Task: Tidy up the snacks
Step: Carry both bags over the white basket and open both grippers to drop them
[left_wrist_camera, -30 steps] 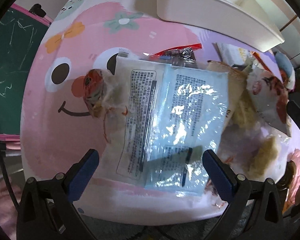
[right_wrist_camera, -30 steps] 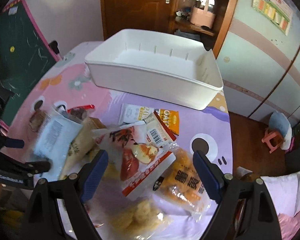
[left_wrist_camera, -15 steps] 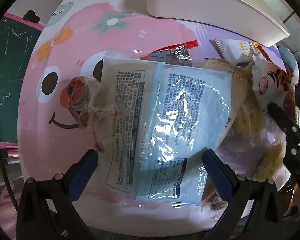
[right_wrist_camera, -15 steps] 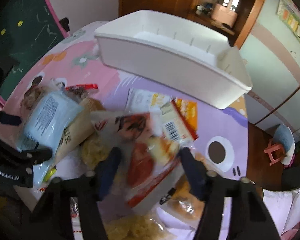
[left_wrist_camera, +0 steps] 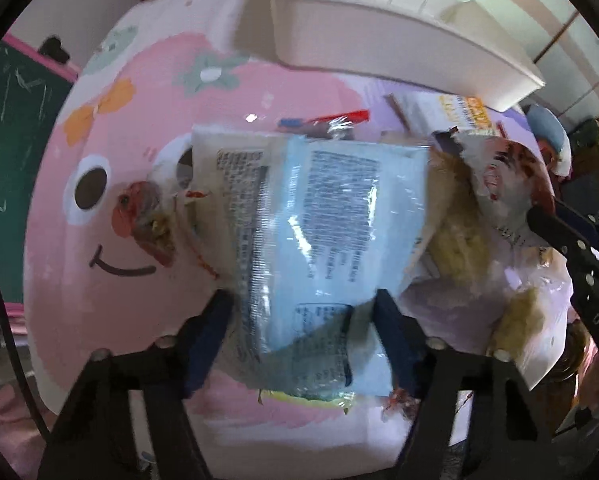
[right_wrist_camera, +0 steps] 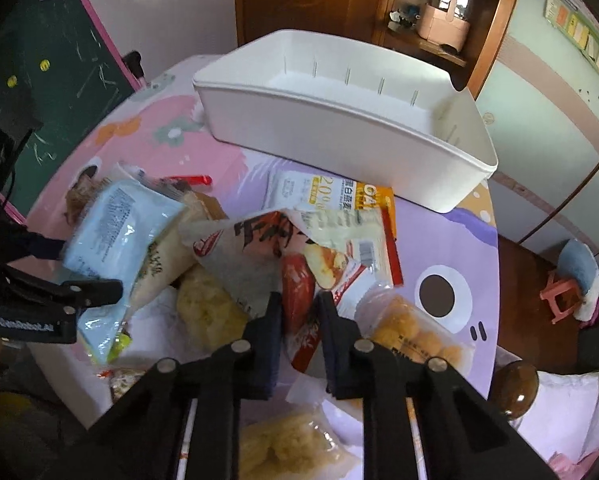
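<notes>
From your left wrist, the left tongs (left_wrist_camera: 303, 312) have just been closing around the pale blue snack packet (left_wrist_camera: 331, 220), which lies on the pink bench (left_wrist_camera: 139, 92); the frame is smeared, so the pads seem to touch its lower edges, though I cannot tell for sure. The white bin (left_wrist_camera: 399, 40) stands at the far side.

From your right wrist, the right tongs (right_wrist_camera: 297, 304) are pressed together, pinching the red-and-white snack bag (right_wrist_camera: 275, 256) at its near end, atop the pile. The bin (right_wrist_camera: 339, 128) sits empty beyond, near the orange-and-white packet (right_wrist_camera: 331, 196). A bag of golden puffs (right_wrist_camera: 411, 332) lies just beside the tongs.
</notes>
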Tool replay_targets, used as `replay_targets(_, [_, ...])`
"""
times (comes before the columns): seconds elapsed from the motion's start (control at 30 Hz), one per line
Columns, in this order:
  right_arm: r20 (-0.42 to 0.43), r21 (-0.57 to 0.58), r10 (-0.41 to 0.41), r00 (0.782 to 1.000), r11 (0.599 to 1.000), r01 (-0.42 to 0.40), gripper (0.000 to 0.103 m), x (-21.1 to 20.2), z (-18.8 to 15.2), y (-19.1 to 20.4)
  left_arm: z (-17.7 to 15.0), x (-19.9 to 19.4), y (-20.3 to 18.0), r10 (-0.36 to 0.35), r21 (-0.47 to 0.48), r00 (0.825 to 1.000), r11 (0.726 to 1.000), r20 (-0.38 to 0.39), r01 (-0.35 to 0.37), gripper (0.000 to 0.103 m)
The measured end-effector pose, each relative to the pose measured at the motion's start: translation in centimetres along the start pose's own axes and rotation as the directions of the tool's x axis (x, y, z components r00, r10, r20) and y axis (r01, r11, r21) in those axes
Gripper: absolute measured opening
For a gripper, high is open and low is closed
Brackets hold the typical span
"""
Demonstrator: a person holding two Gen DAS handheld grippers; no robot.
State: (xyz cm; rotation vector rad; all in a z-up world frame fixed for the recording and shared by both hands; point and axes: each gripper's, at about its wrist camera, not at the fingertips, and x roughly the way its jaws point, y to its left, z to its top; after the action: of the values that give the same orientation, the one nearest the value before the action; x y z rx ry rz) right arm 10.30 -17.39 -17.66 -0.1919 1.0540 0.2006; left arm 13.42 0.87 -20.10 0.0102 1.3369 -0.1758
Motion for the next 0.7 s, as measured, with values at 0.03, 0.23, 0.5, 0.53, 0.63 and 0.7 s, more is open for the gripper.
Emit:
replay_targets(0.03, [0.006,0.008,0.009,1.0,1.0,-0.009,0.015,-0.2,0.1,-0.1,-0.1,-0.4,-0.2,0.009,0.005,1.0,1.0,0.013,-0.009,0.054])
replay_targets(0.23, [0.054,0.047,0.056,0.997,0.997,-0.059,0.013,-2.2,0.4,-0.5,0.2,-3.1,-0.6,-0.008,0.011,0.997,1.0,0.076,0.007,0.048])
replay_targets(0.5, [0.147,0.074,0.058,0.987,0.995,-0.069,0.012,-5.6,1.9,-1.0,1.2,-9.5,-1.8,-0.05,0.049,0.975,0.998,0.217,0.04,0.047])
replay_targets(0.53, [0.163,0.079,0.05,0.985,0.995,-0.064,0.012,-6.1,2.3,-1.1,1.8,-10.7,-2.0,-0.059,0.058,0.968,0.997,0.245,0.046,0.047])
replay_targets(0.63, [0.209,0.103,0.026,0.978,0.993,-0.049,0.012,-7.4,4.1,-1.9,3.7,-13.8,-2.5,-0.081,0.08,0.946,0.995,0.313,0.059,0.047])
replay_targets(0.7, [0.238,0.129,0.005,0.971,0.991,-0.036,0.012,-8.1,5.4,-2.7,5.9,-15.4,-2.6,-0.117,0.1,0.931,0.991,0.346,0.088,0.047])
